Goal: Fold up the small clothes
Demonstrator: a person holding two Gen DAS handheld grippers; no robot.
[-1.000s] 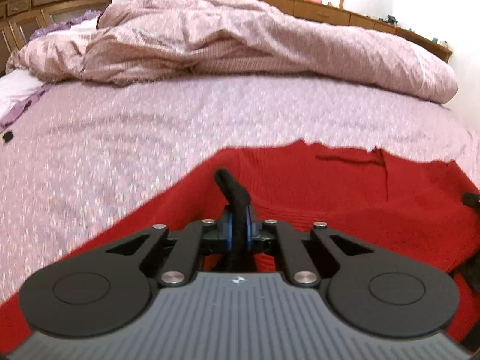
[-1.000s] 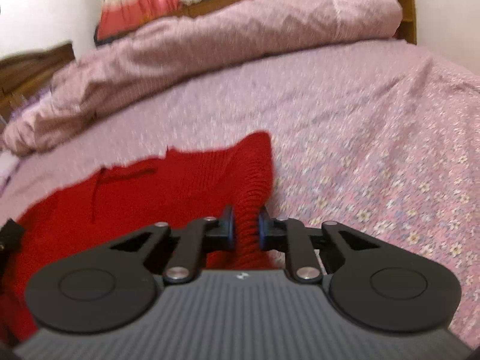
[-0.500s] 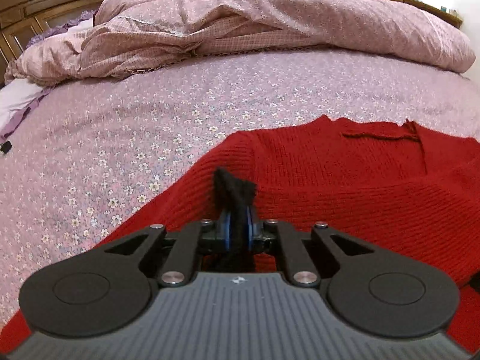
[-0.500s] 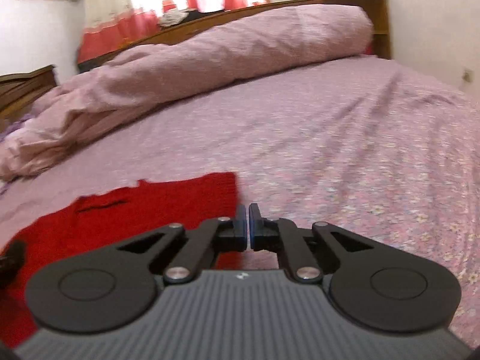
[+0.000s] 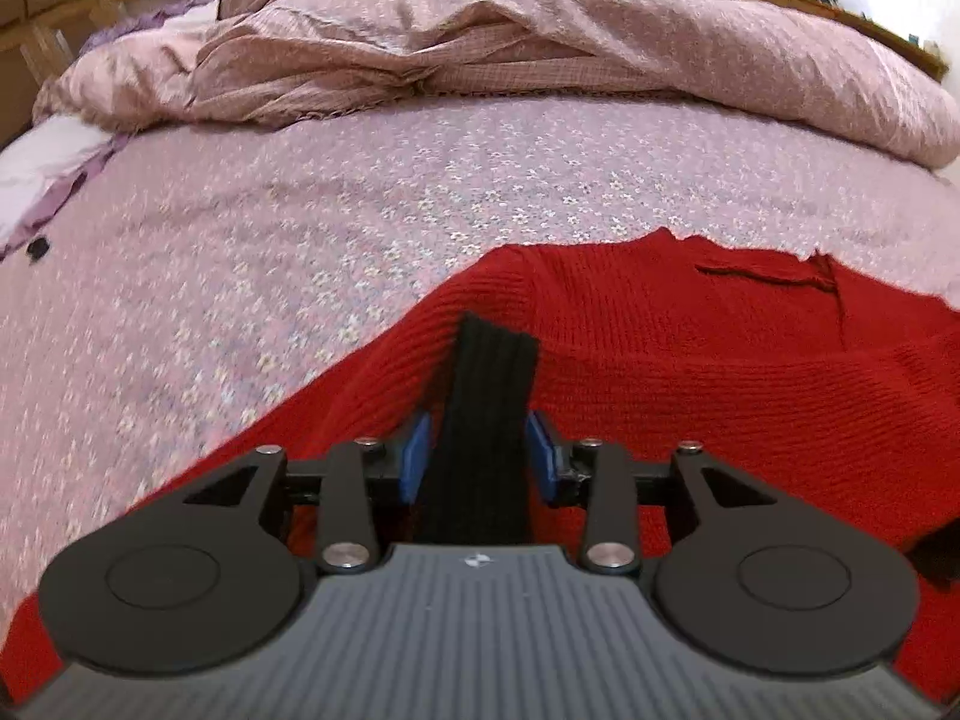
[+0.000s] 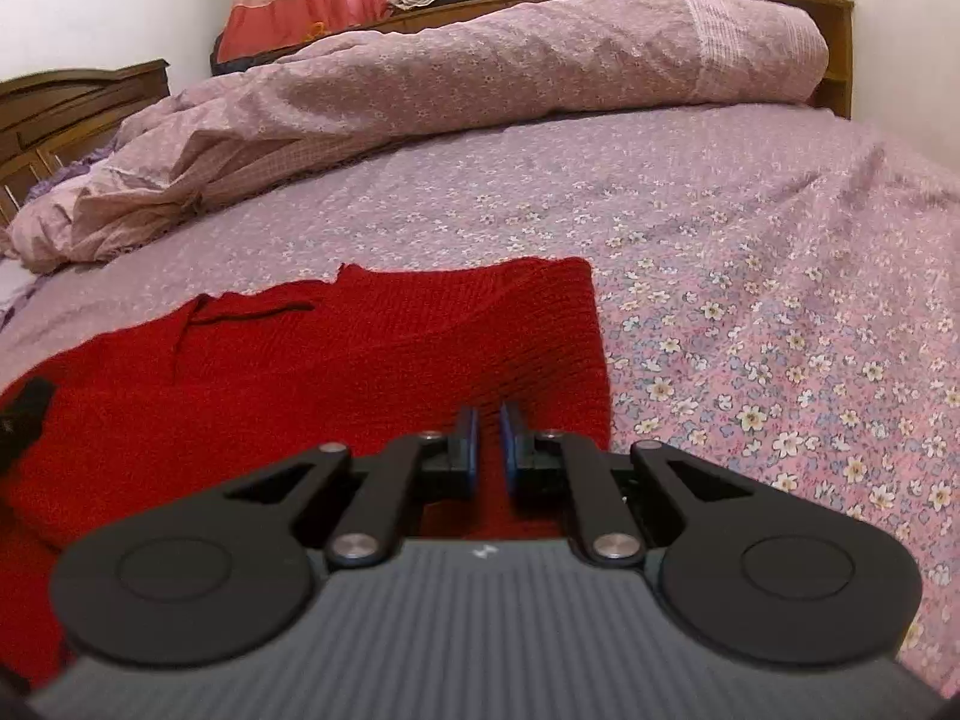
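Observation:
A red knitted sweater (image 5: 690,372) lies spread flat on the floral bedsheet (image 5: 300,228). Its black ribbed cuff (image 5: 489,384) lies folded onto the red body. My left gripper (image 5: 477,450) straddles that cuff; its jaws are opening, and the blue pads (image 5: 415,462) stand a little off the cuff on either side. In the right wrist view the sweater (image 6: 300,384) fills the lower left. My right gripper (image 6: 489,438) hovers low over its right edge, shut with nothing gripped. Another black cuff (image 6: 24,414) shows at the far left.
A bunched pink quilt (image 5: 540,42) (image 6: 480,72) runs along the far side of the bed. The wooden headboard (image 6: 72,108) stands at the left, with curtains (image 6: 360,0) behind. A small black object (image 5: 37,247) lies on the sheet at the left. Bare bedsheet (image 6: 750,276) stretches right of the sweater.
The left jaws, shut on the black cuff before, have parted and the cuff has spread wider. The right gripper released the red fold, shut, and sank over the sweater's right edge.

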